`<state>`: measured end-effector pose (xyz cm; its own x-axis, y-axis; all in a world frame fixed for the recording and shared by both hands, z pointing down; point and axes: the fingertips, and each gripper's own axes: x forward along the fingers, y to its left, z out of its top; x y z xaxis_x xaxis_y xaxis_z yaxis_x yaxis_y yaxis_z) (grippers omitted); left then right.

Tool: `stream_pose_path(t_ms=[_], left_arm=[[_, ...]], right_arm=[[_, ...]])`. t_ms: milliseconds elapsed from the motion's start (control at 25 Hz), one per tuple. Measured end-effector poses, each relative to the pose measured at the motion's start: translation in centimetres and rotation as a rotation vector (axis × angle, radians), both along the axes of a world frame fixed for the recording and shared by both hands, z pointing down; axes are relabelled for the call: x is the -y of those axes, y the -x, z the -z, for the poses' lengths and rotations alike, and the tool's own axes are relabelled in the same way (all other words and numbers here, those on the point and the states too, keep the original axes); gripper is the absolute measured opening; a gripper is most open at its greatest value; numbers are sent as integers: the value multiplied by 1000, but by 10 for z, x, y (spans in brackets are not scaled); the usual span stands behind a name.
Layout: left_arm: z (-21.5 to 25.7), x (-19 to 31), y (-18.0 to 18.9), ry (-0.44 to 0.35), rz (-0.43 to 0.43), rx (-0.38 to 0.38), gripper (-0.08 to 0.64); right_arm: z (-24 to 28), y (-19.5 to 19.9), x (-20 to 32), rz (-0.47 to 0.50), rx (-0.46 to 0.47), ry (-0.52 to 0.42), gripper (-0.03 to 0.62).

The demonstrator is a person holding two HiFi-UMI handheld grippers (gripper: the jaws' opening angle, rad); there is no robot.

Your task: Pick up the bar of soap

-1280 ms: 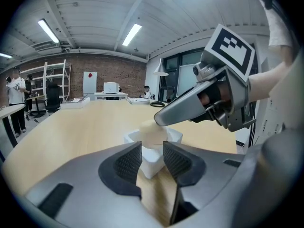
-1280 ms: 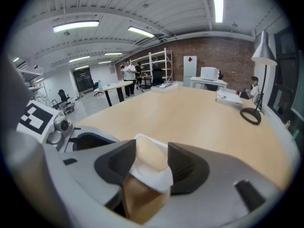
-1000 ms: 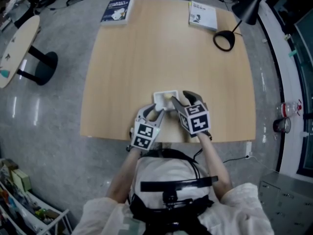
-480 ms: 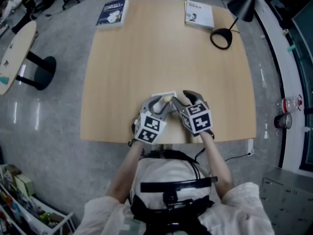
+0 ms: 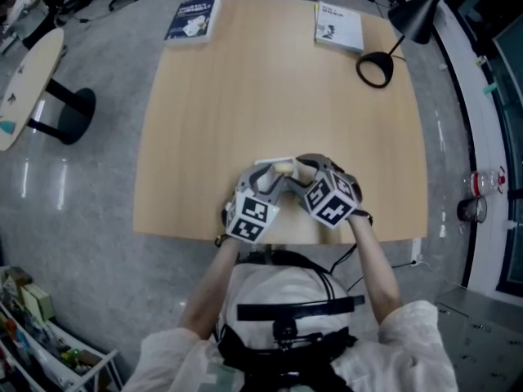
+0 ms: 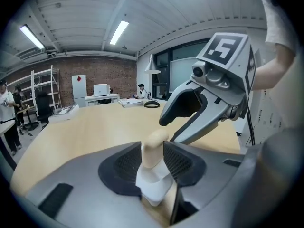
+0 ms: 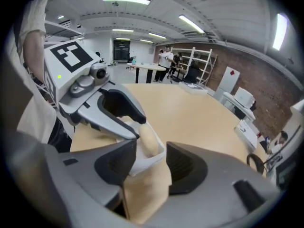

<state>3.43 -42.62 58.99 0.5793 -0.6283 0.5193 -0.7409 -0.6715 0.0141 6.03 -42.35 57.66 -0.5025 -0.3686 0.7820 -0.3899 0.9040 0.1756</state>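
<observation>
The cream bar of soap [image 5: 283, 167] stands on edge over a white soap dish [image 5: 272, 162] near the middle of the wooden table's [image 5: 212, 113] front edge. My left gripper [image 5: 270, 174] is shut on the soap; in the left gripper view the bar [image 6: 154, 144] sits pinched between both pads of that gripper [image 6: 153, 155], with the dish [image 6: 154, 186] under it. My right gripper [image 5: 301, 168] is open just to the right. In the right gripper view its jaws [image 7: 151, 152] straddle the dish [image 7: 141, 164] and soap [image 7: 147, 137], with the left gripper [image 7: 121, 118] opposite.
Two books [image 5: 193, 16] [image 5: 338, 25] lie at the table's far corners. A black desk lamp [image 5: 374, 68] stands at the far right. A round side table [image 5: 24, 80] is on the floor at left, and a bottle [image 5: 482, 182] at right.
My left gripper has moved forward and right from the table edge onto the soap and shut on it. The right gripper has shifted slightly right and turned.
</observation>
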Motion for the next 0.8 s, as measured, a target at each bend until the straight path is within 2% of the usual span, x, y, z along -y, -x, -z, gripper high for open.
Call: stream_pose_path(t_ms=[240,440,600,800], left_arm=[[-6,0,7,12,3,2,155],[-7,2,4,20,-53,6,155],[-10,3,-3,21,-106,16,155],[-22,3,-4,32,-133,18,155]], right_arm=[[-5,12,-1,145,-43,-5,196],[-6,17,8,257,-124,-30,191],[-8,17,11,324,-174,-40,172],[-16,20,9,386,-214,-37,156]])
